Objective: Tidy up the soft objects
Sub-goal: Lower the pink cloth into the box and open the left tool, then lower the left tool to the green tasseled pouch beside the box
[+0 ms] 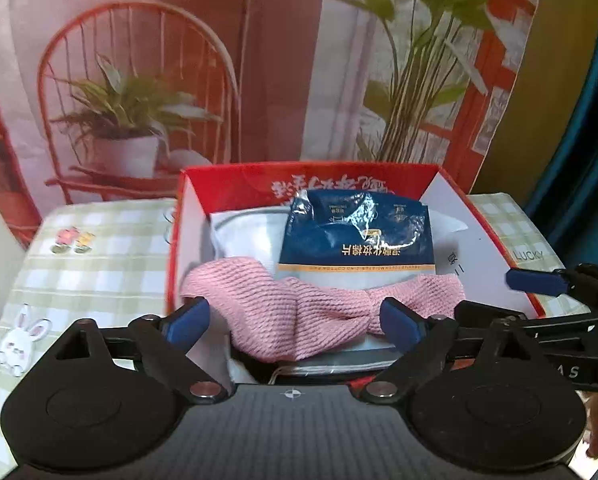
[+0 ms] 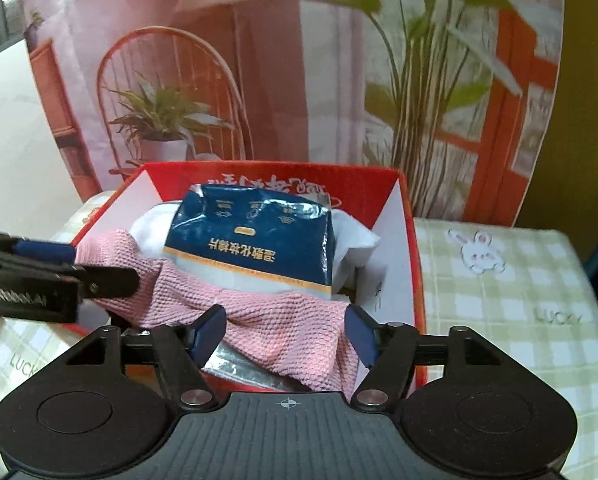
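The pink cloth [image 1: 319, 312] lies draped across the near part of the red box [image 1: 235, 180], over a white bundle and below a blue packet [image 1: 355, 232]. Its long axis runs side to side across the box, one end toward each side wall, the middle sagging toward the near rim. The left gripper [image 1: 295, 320] stands wide apart above it, pads clear of the knit; the right gripper [image 2: 285, 332] is likewise spread, nothing pinched. This looks like the release step of putting the cloth away. Next, probably, lift both clear, or tuck the hanging edge in, without dragging the cloth out. The box sits on a checked tablecloth [image 2: 519, 280].
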The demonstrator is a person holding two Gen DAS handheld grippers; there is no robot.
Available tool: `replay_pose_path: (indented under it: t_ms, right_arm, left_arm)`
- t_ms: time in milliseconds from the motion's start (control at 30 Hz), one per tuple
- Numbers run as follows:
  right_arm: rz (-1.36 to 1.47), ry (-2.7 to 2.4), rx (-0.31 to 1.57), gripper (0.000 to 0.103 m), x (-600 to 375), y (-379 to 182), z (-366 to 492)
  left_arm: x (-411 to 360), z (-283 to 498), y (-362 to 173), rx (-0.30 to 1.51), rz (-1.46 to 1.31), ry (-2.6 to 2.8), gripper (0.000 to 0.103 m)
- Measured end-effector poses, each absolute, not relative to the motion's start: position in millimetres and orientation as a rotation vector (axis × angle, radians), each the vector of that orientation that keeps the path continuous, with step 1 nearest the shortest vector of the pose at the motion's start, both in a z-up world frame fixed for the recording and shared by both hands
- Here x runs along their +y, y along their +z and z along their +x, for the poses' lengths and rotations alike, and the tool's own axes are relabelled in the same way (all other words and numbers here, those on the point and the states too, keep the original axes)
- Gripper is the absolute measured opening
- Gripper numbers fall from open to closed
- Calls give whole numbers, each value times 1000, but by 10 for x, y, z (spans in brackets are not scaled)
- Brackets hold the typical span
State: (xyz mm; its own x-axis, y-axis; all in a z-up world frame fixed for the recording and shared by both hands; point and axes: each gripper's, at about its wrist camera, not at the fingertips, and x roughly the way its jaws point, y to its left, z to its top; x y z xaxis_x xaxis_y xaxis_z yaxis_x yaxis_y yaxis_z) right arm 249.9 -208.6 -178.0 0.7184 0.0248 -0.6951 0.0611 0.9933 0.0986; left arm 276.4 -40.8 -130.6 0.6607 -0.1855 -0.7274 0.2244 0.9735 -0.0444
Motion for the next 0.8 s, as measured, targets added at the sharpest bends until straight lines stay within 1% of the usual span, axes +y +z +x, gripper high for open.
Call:
replay_pose_path:
  t_ms: [133,200,233,300,500,800]
  right_arm:
    - [89,-42,750,80,-2058,-1662,2343]
    - [73,-56,739,92,-2052,-1622,2272]
    - [66,-64,734,94,-2051,-1602,2238]
    - [62,-79,729,102,-2052,-1579,2174]
    - [74,-119,760,102,-2079,-1664,2030]
    - [84,-105,804,102,-2094,-1943,1872]
  left_arm:
    - [-383,2573,-1185,789,90,-218,98]
    - [-356,2492,-1139,776,105,-210,100]
    - [-349,2446,-1121,769,111,-206,101]
    - [-357,2369,-1106,760,129,-196,103]
    - [-356,2182,-1157,764,175,-183,103]
    - [-266,2083,-1424,824,154,-170,103]
